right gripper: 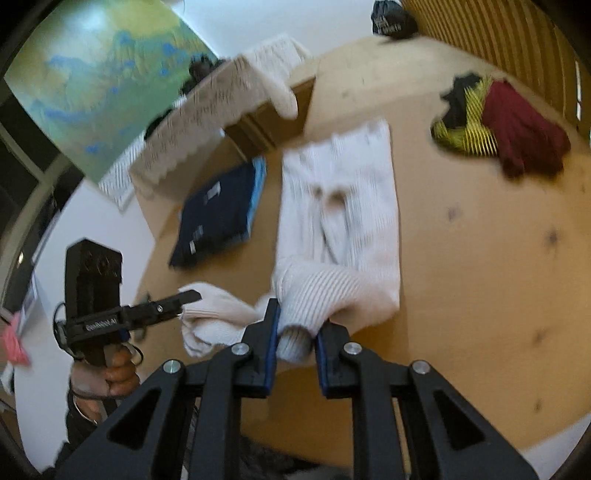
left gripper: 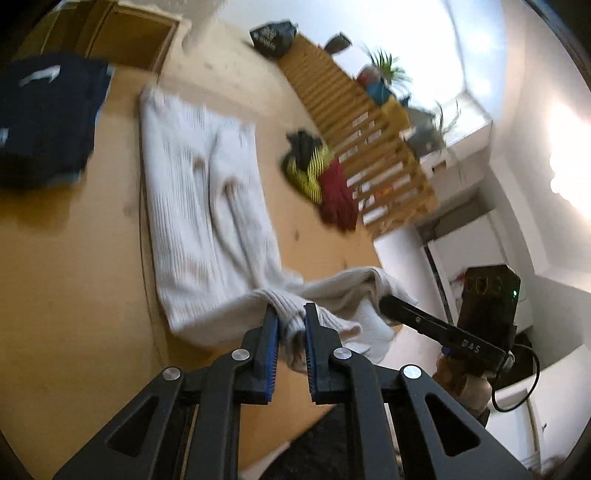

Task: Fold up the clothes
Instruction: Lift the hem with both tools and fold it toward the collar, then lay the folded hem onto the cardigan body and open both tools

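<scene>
right gripper (left gripper: pixel 384 301) body: "DAS", pale letters
left gripper (right gripper: pixel 190 295) body: pale lettering, blurred, illegible
dark bag (right gripper: pixel 393 18): white print, unreadable

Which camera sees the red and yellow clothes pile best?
The right wrist view: the pile lies unobstructed on the table, stripes fairly clear. The left wrist view shows the pile too, but smaller and more blurred, beside the wooden slats.

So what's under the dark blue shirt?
A lighter blue garment peeks out from under the dark blue shirt, along its edge. Below that is the wooden table. How many garments are stacked there stays hidden.
</scene>
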The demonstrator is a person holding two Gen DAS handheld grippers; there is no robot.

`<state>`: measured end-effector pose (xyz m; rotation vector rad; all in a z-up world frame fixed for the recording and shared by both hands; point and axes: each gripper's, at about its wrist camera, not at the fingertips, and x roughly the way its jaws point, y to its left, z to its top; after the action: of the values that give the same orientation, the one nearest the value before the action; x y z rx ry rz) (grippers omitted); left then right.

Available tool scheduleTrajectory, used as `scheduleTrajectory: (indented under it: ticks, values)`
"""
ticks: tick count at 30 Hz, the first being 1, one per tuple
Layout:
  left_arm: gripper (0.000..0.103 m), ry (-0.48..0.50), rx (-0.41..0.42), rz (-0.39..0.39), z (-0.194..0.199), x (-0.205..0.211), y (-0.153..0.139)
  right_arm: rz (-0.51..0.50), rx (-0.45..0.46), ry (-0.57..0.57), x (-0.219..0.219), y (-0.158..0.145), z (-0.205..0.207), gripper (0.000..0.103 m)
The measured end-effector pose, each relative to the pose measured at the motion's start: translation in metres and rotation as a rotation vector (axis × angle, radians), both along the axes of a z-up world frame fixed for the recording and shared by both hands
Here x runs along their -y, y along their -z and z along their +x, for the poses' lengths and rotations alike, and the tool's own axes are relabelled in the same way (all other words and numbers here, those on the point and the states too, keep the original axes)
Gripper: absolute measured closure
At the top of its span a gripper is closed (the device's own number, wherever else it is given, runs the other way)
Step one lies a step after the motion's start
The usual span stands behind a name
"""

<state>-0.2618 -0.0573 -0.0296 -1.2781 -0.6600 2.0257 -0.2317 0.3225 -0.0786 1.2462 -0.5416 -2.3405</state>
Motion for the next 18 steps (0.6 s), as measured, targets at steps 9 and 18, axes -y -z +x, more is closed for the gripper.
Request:
scheduleTrajectory:
  ticks: [9,18]
  values:
    - [0.096,-0.104,-0.036,0.044,-0.15,-0.055,-0.009,-0.019,-0.007,0.036,0.015,-0.011,-0.13,0.087]
    - [0.103,-0.17,-0.002,-0.007,-0.288,-0.025,0.033,-0.052,0.063,0.091,0.001,0.035,-0.279,0.087]
